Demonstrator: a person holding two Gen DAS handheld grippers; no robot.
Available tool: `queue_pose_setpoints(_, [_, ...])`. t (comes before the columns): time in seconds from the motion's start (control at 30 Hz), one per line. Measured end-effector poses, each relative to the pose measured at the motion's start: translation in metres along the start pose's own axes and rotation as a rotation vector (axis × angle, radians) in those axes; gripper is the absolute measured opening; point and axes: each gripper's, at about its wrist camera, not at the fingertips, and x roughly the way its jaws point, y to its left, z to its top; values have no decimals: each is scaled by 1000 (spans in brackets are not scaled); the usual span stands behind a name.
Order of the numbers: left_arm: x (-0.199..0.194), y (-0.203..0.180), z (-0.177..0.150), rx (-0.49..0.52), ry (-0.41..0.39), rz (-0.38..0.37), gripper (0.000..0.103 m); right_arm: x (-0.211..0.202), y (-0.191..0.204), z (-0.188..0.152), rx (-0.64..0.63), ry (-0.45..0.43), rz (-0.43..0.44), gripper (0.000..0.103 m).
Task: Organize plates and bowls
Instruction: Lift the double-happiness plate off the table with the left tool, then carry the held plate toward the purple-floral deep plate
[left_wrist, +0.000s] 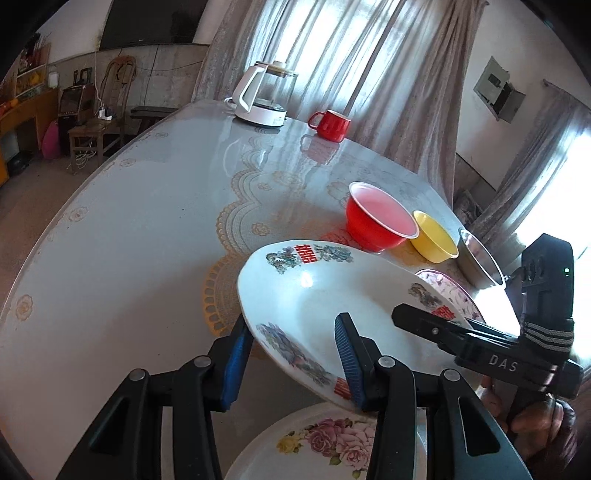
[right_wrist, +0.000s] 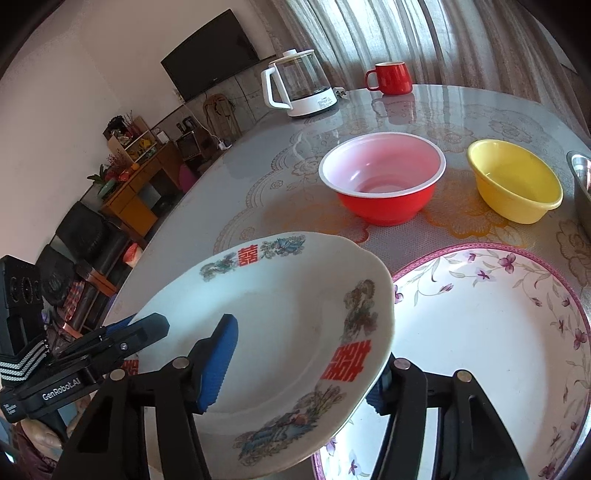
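Observation:
A white plate with red characters and dragon motifs (left_wrist: 314, 295) (right_wrist: 280, 317) hangs tilted above the table. My left gripper (left_wrist: 291, 362) is shut on its near rim, one blue pad under the edge and the other on the upper face. My right gripper (right_wrist: 299, 373) straddles the opposite rim. One of its pads stands over the plate's face and the other sits behind the edge, and the jaws look wider than the plate, so I read no firm press. Below lie a purple-flowered plate (right_wrist: 498, 350) and a rose-patterned plate (left_wrist: 321, 443).
A red bowl (right_wrist: 384, 181), a yellow bowl (right_wrist: 517, 181) and the rim of a steel bowl (right_wrist: 581, 184) stand in a row behind the plates. Farther back are a glass kettle (right_wrist: 299, 88) and a red mug (right_wrist: 391, 77). The table's curved edge (left_wrist: 74, 206) runs along the left.

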Motion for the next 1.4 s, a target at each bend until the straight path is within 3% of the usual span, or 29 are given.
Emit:
queue_pose_setpoints(0.2, [2, -12, 0, 30, 3, -13, 44, 0, -1, -6, -22, 0, -23, 46])
queue_pose_setpoints(0.47, [10, -20, -2, 78, 23, 19, 44, 0, -5, -7, -35, -4, -36, 45])
queue_pose_setpoints(0.53, [17, -16, 2, 62, 64, 30, 45, 1, -5, -6, -27, -1, -36, 46])
queue_pose_setpoints(0.73, [35, 3, 10, -17, 90, 55, 46, -1, -3, -7, -30, 3, -63, 46])
queue_pose_setpoints(0.97, [42, 16, 45, -47, 60, 66, 63, -2, -2, -7, -41, -3, -93, 47])
queue_pose_setpoints(1.07, [53, 12, 53, -26, 89, 73, 58, -3, -4, -7, -40, -9, -107, 47])
queue_pose_setpoints(1.2, [54, 4, 47, 65, 66, 127, 49, -3, -5, -7, -45, -15, -103, 47])
queue_pose_setpoints(1.3, [53, 12, 49, 76, 73, 108, 42, -6, -7, -8, -51, -30, -87, 47])
queue_pose_setpoints(1.4, [62, 24, 58, 33, 85, 128, 43, -7, -4, -8, -72, -32, -94, 47])
